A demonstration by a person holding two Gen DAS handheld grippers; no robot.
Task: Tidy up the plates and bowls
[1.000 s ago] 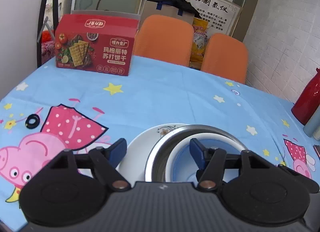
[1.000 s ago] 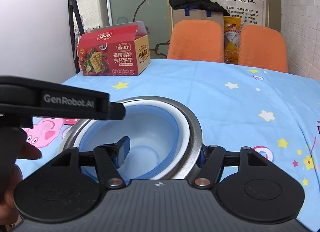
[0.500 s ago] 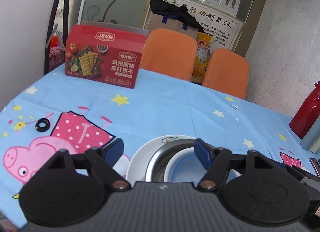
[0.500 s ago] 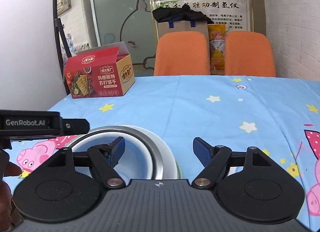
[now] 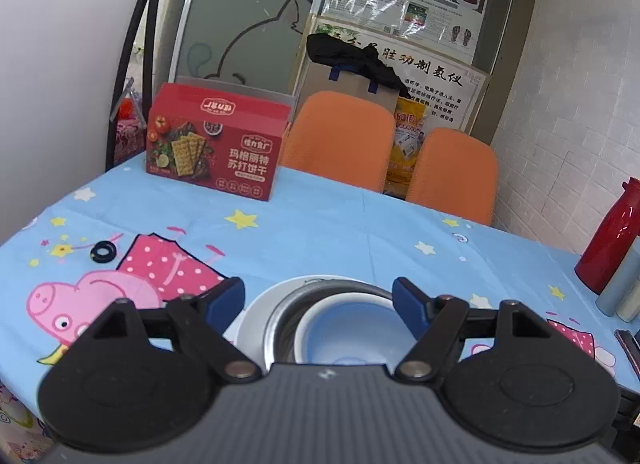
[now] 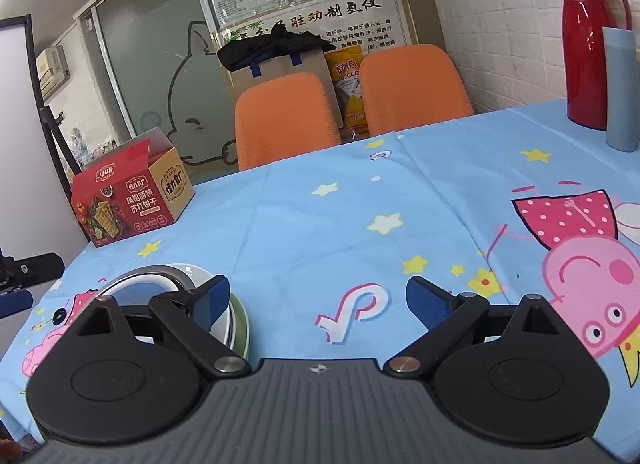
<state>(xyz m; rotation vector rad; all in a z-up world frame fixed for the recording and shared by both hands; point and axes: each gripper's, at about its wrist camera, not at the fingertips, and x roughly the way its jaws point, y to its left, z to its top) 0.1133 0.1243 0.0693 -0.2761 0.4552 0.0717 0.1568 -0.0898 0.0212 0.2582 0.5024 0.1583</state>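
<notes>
A blue-and-white bowl [image 5: 344,328] sits inside a steel bowl [image 5: 280,328], which rests on a white plate [image 5: 250,320] on the cartoon tablecloth. My left gripper [image 5: 318,300] hangs just in front of this stack. Its jaws are opening, and the bowls show between the blue pads [image 5: 224,298] without touching them. My right gripper [image 6: 318,300] is open over bare tablecloth with nothing between its fingers. From there the same stack [image 6: 136,292] lies to the left, partly hidden behind the left finger [image 6: 210,300].
A red cracker box [image 5: 216,151] stands at the table's far left, with a small black ring [image 5: 103,252] nearer. A red thermos [image 6: 588,47] and a blue-grey tumbler [image 6: 620,91] stand at the right edge. Two orange chairs [image 5: 340,135] are behind the table.
Both grippers drew back from the stack. The right one came off the steel bowl's rim and swung right over bare cloth. The left jaws widened.
</notes>
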